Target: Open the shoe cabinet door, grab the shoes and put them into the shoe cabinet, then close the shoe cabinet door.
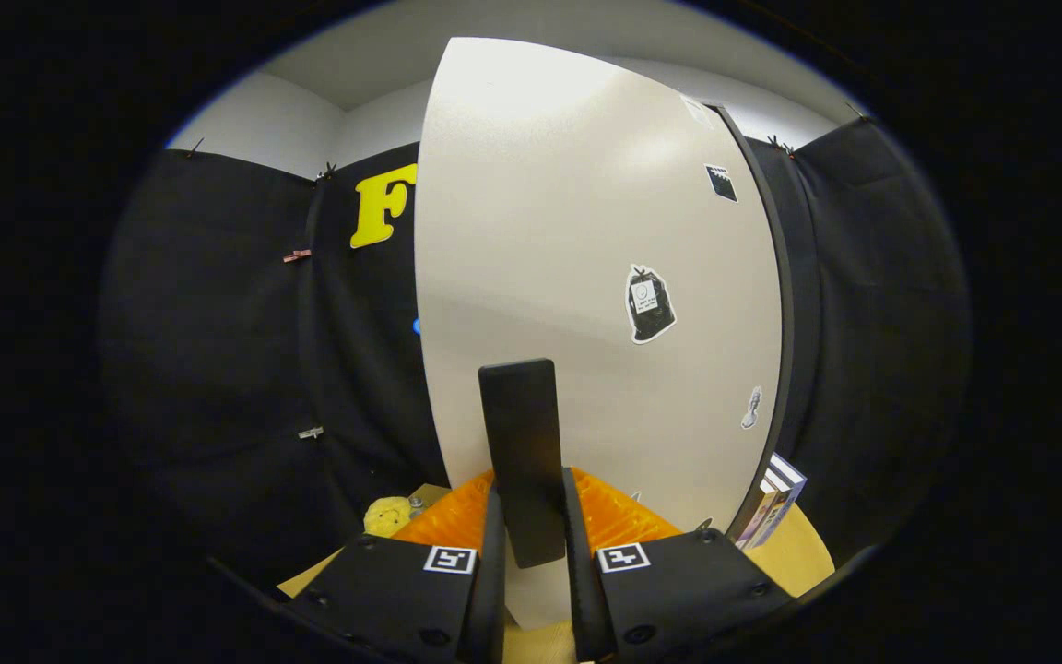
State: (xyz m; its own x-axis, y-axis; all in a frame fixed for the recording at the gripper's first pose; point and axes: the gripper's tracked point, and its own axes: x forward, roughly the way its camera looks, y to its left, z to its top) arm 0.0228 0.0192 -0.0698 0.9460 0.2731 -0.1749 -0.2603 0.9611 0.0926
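White cabinet door (586,277) fills your view. Your gripper (531,539) pinches its black handle (524,452), both fingers pressing it.

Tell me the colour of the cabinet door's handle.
Black handle, clamped between the gripper fingers against the off-white door; gripper view.

gripper-mounted fisheye, apparently tight on cabinet door (586,304)

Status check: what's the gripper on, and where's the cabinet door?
Gripper shut on the door handle. Cabinet door right ahead, beyond the fingers; open or closed, cannot tell. Books beside the cabinet's far edge, yellow soft toy off the other side; neither in the way.
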